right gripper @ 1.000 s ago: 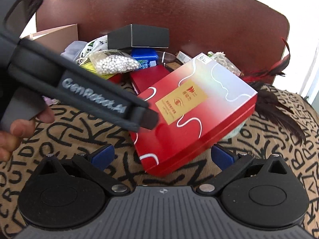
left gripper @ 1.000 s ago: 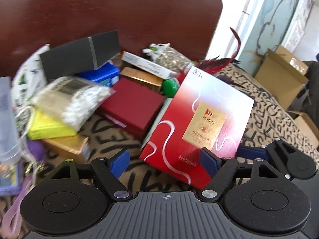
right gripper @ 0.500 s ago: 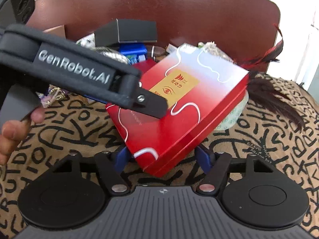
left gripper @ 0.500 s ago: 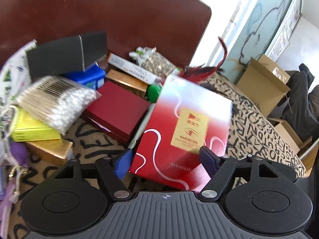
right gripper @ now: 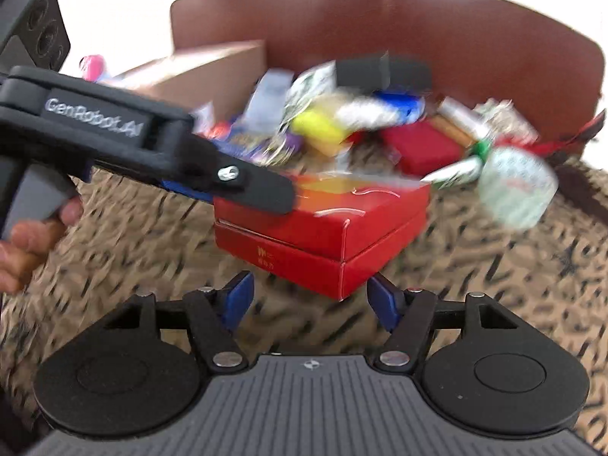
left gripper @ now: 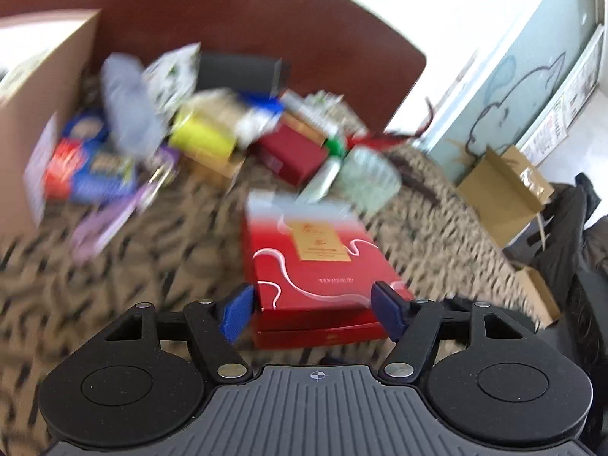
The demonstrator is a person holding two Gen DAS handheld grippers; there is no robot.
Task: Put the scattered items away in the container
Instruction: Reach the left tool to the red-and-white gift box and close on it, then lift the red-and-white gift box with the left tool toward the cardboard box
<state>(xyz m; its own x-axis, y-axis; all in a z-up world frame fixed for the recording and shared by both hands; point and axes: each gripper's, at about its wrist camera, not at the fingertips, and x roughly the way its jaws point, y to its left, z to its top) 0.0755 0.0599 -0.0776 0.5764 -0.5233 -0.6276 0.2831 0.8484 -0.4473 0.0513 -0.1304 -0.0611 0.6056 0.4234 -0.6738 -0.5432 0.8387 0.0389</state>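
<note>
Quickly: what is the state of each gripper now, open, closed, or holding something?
Left gripper: jaws opening, big red box between the pads.
Right gripper: a corner of the red box is between its pads; grip cannot be told.

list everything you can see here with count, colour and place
red box: 1, red with white swirls, front centre
patterned cloth: 1, tan and black, under everything
cardboard box: 1, tan, back left
blurred pile: count unclear, mixed colours, behind red box
chair back: 1, brown, rear
floor cartons: 2, tan, far right
left gripper: 1, black, blue pads, opening around red box
right gripper: 1, same colours, at box corner
hand: 1, on left gripper's handle
</note>
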